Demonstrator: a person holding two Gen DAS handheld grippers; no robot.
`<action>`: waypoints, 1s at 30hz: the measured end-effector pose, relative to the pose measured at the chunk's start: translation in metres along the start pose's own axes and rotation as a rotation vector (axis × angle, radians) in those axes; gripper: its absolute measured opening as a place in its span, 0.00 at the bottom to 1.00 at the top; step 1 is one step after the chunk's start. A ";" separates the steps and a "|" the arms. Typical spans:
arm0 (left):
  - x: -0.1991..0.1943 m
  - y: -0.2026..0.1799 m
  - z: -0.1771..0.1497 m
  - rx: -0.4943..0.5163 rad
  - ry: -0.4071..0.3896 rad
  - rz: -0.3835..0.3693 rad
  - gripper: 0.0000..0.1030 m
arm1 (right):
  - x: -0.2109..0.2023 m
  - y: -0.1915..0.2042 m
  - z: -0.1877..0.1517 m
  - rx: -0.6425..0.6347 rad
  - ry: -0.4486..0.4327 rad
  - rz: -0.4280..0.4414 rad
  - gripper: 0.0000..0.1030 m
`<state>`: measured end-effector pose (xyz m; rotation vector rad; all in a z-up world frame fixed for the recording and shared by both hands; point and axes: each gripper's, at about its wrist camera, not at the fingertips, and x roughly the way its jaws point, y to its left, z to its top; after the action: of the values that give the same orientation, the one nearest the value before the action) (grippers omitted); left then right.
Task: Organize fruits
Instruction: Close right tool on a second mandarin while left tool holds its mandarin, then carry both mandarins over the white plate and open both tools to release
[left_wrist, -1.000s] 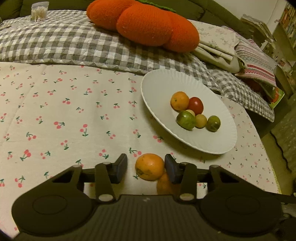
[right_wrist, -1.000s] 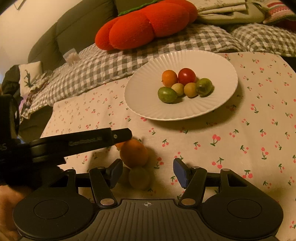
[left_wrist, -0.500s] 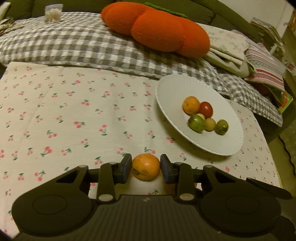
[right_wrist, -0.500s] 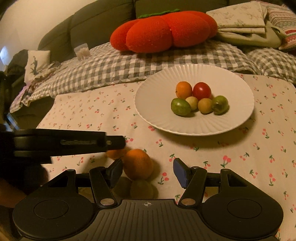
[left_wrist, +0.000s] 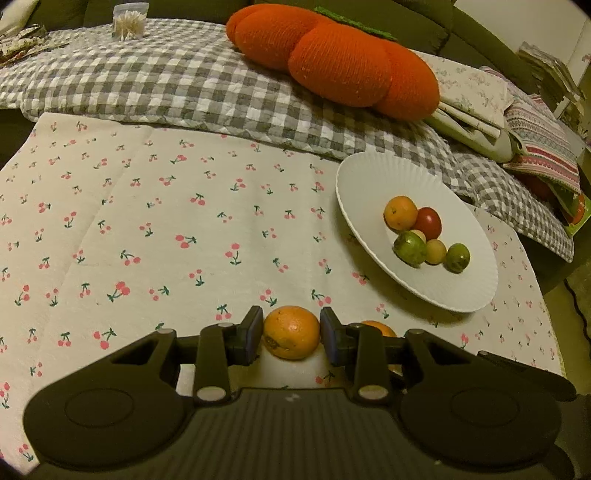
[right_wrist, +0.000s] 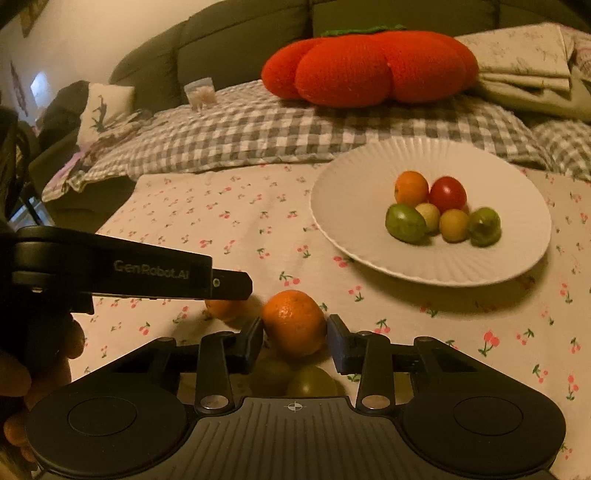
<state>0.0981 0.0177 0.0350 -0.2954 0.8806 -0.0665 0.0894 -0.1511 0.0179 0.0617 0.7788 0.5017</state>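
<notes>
Left wrist view: the left gripper (left_wrist: 291, 332) is pinching the first orange (left_wrist: 291, 338). Both pads press on its sides, close above the cherry cloth (left_wrist: 184, 221). A second orange (left_wrist: 373, 326) peeks out behind the right-hand finger. The white plate (left_wrist: 354, 177) sits off to the right, well apart. It holds 6 small fruits in 1 clump: 1 orange one, 1 red one, 2 yellow and 2 green.

Right wrist view: the right gripper (right_wrist: 294, 334) has its 2 pads right up against the second orange. I cannot tell if it is really squeezing or only touching. 2 green fruits (right_wrist: 314, 382) lie just under it, close to the gripper's body. The left gripper shows from the side on the left, with the first orange under its tip. The plate is ahead and to the right.

I think the step is to carry both oranges to the plate. To do it well, hold each orange softly but firmly, since round fruit slips. Lift straight up so the green fruits do not roll. Put each orange on a bare part of the plate, low and slow, not on the clump.
</notes>
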 end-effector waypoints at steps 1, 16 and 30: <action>-0.001 -0.001 0.000 0.003 -0.002 0.000 0.31 | -0.001 0.000 0.000 0.000 -0.003 0.006 0.35; -0.009 -0.009 0.000 0.052 -0.051 0.028 0.31 | -0.018 -0.009 0.014 0.034 -0.058 -0.002 0.35; -0.022 -0.018 0.006 0.107 -0.113 0.038 0.31 | -0.034 -0.012 0.022 0.034 -0.093 -0.018 0.35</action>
<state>0.0896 0.0054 0.0600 -0.1811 0.7668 -0.0611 0.0894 -0.1742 0.0534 0.1091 0.6965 0.4656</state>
